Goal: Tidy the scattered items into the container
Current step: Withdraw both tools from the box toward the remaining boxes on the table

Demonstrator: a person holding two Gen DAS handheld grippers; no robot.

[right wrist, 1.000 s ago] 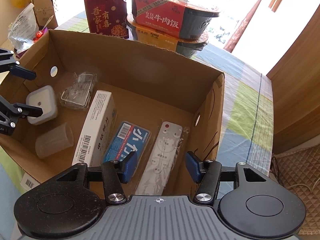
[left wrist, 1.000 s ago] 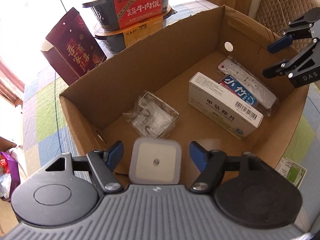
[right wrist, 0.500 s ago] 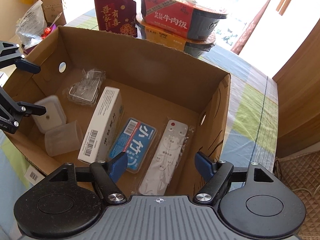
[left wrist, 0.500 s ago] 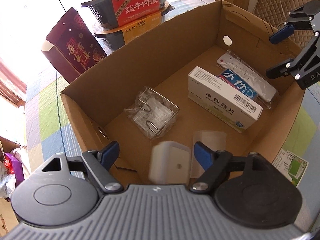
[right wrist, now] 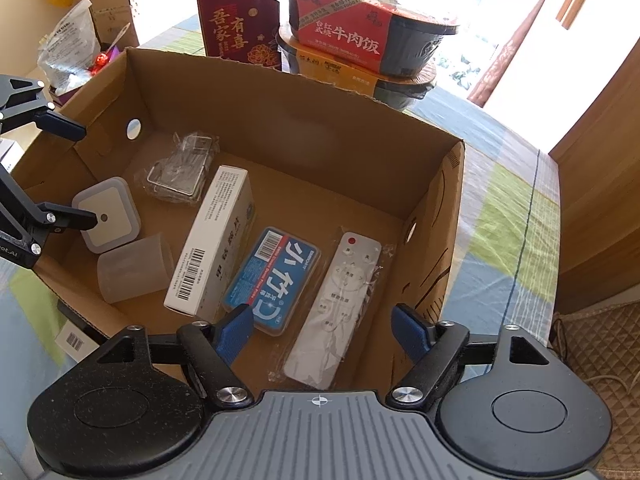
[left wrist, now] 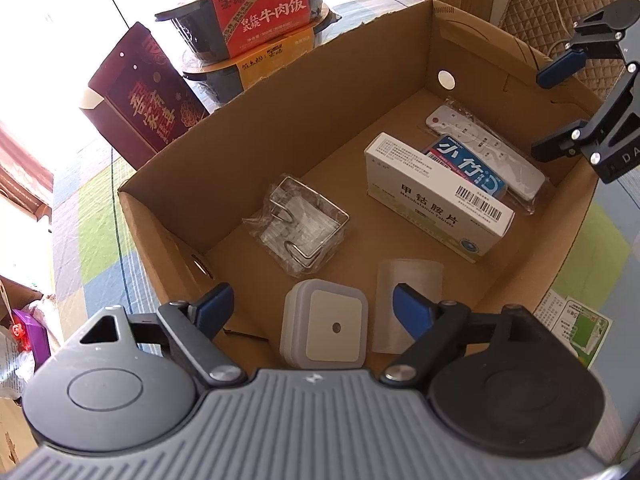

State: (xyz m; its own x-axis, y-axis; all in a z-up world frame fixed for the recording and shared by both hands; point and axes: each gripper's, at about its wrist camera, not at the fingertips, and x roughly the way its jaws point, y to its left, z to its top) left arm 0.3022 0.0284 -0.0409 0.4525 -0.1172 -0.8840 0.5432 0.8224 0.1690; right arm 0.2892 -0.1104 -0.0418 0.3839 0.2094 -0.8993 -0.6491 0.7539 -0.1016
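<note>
An open cardboard box [left wrist: 304,80] [right wrist: 256,92] holds all the items. A white square night light [left wrist: 324,328] [right wrist: 106,216] lies on its floor beside a translucent cup [left wrist: 416,280] [right wrist: 134,268] on its side. Further in are a wrapped metal holder [left wrist: 298,226] [right wrist: 180,172], a white medicine box [left wrist: 436,200] [right wrist: 214,240], a blue pack [left wrist: 466,162] [right wrist: 272,280] and a white remote [left wrist: 500,148] [right wrist: 338,304] in plastic. My left gripper [left wrist: 312,304] [right wrist: 76,174] hovers open above the night light, holding nothing. My right gripper [right wrist: 324,322] [left wrist: 552,112] is open over the remote end.
Two stacked noodle bowls [left wrist: 256,12] [right wrist: 360,40] and a dark red gift carton [left wrist: 144,96] [right wrist: 236,28] stand just behind the box. A printed leaflet [left wrist: 576,332] lies on the checked tablecloth [right wrist: 508,208]. Bags [right wrist: 72,40] crowd the left side.
The night light dropped from between my left gripper's fingers onto the box floor next to the cup. The left fingers spread wider. Both grippers drew back a little.
</note>
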